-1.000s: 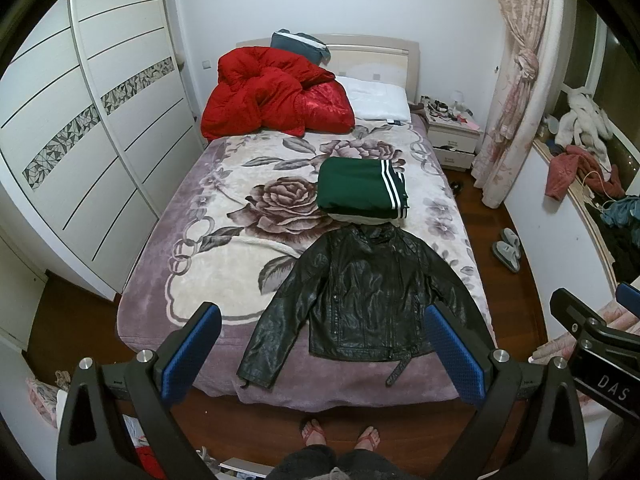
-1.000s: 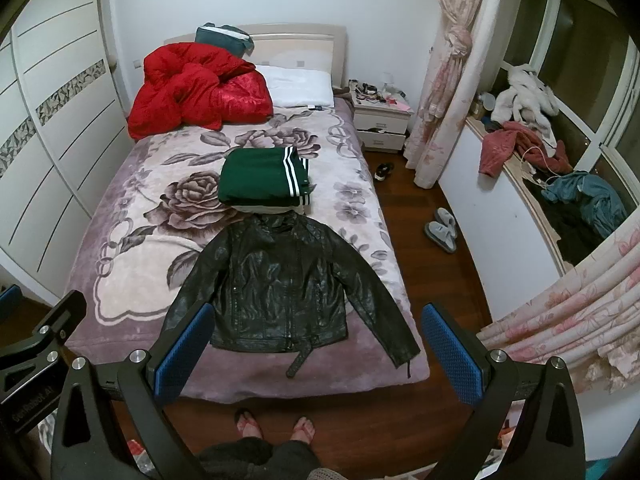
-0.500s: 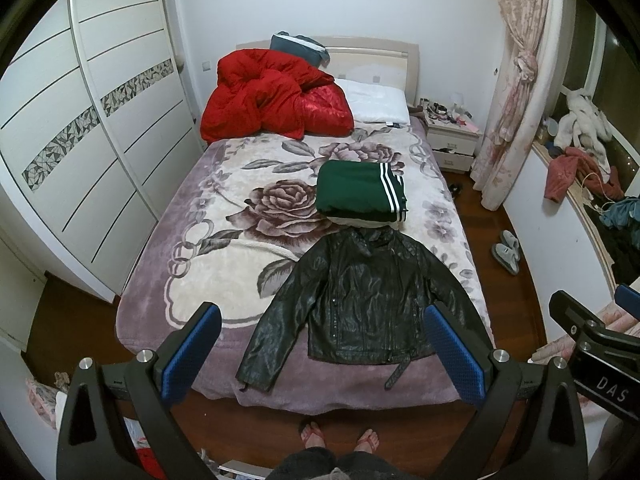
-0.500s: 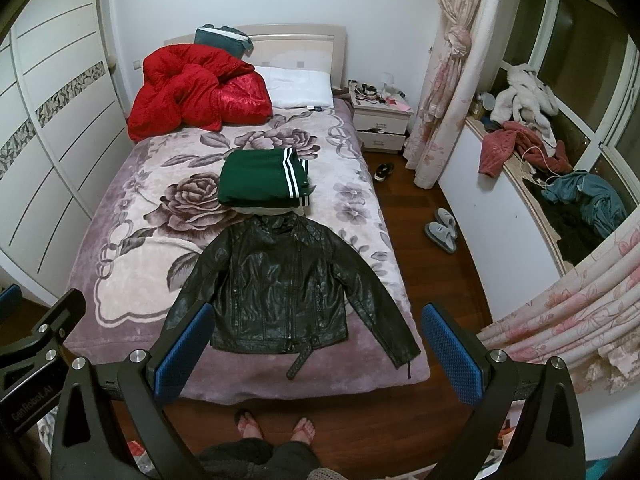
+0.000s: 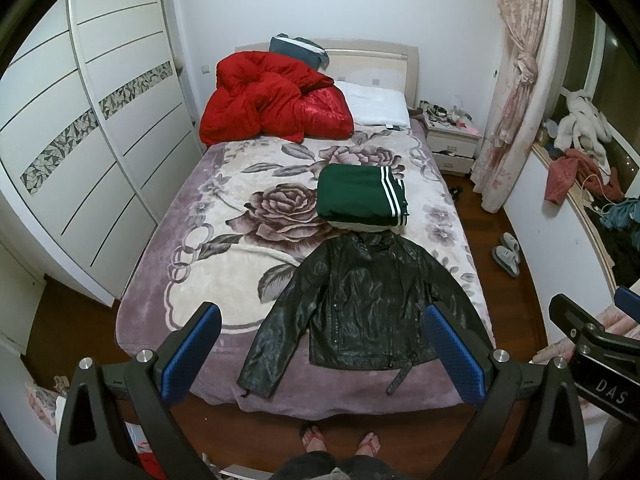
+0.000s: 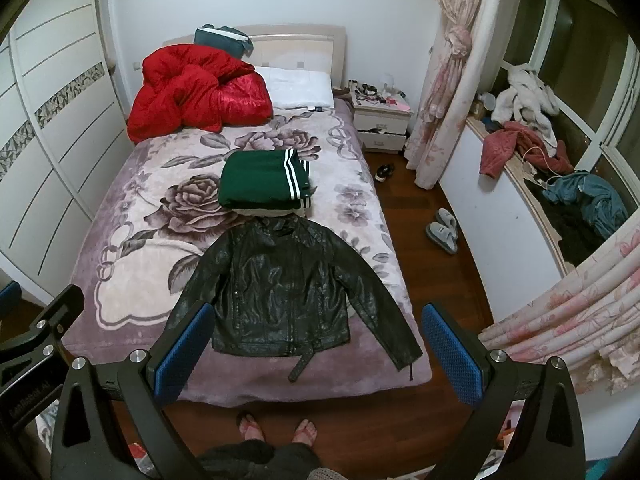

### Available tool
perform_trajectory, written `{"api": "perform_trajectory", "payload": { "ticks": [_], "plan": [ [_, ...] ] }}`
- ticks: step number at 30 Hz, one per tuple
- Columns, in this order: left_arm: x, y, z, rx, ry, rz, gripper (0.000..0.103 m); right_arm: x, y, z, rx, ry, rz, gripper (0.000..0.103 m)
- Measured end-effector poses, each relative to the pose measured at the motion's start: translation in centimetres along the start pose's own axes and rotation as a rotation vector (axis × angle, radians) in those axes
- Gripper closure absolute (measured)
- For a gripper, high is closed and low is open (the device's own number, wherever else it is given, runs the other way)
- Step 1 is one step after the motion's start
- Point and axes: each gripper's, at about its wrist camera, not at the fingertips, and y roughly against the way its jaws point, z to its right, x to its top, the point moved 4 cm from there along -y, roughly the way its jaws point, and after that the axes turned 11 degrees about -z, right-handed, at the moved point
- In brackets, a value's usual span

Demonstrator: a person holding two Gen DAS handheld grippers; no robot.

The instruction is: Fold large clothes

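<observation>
A black leather jacket (image 5: 362,304) (image 6: 280,292) lies spread flat, front up, at the foot of the bed (image 5: 224,264) (image 6: 132,264), sleeves angled outward and a belt strap hanging over the bed's near edge. Just beyond its collar sits a folded green garment with white stripes (image 5: 362,196) (image 6: 264,184). My left gripper (image 5: 320,352) is open, held high above the near bed edge with nothing between its blue pads. My right gripper (image 6: 314,352) is open too, equally high and empty.
A red quilt (image 5: 272,100) and white pillow (image 5: 380,104) lie at the headboard. White wardrobe (image 5: 80,140) lines the left. Nightstand (image 6: 382,124), curtain, slippers (image 6: 442,230) and a cluttered window ledge (image 6: 540,168) are to the right. A person's feet (image 5: 340,438) stand on the wooden floor.
Both views have shifted slightly; the bed and jacket sit a little higher in frame. The jacket and folded garment have not moved, and both grippers stay open.
</observation>
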Motion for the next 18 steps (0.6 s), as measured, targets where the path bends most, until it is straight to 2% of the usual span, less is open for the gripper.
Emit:
{"api": "perform_trajectory", "payload": {
  "ticks": [2, 7, 11, 15, 18],
  "plan": [
    [-0.4, -0.1, 0.1, 0.002, 0.0, 0.003, 0.0, -0.1, -0.3, 0.1, 0.004, 0.0, 0.002, 0.0],
    [0.7, -1.4, -0.4, -0.011, -0.006, -0.014, 0.0, 0.2, -0.3, -0.4, -0.002, -0.008, -0.01, 0.0],
    [2.5, -4.5, -1.1, -0.006, -0.029, 0.015, 0.0, 1.3, -2.3, -0.8, 0.005, -0.042, -0.021, 0.0],
    [4.3, -10.2, -0.5, 0.065, -0.071, 0.066, 0.0, 2.8, -10.6, 0.3, 0.1, -0.148, -0.051, 0.0],
    [4.9, -16.1, 0.7, 0.108, -0.104, 0.052, 0.0, 1.8, -19.4, 4.6, 0.147, -0.332, -0.17, 0.0]
  ]
}}
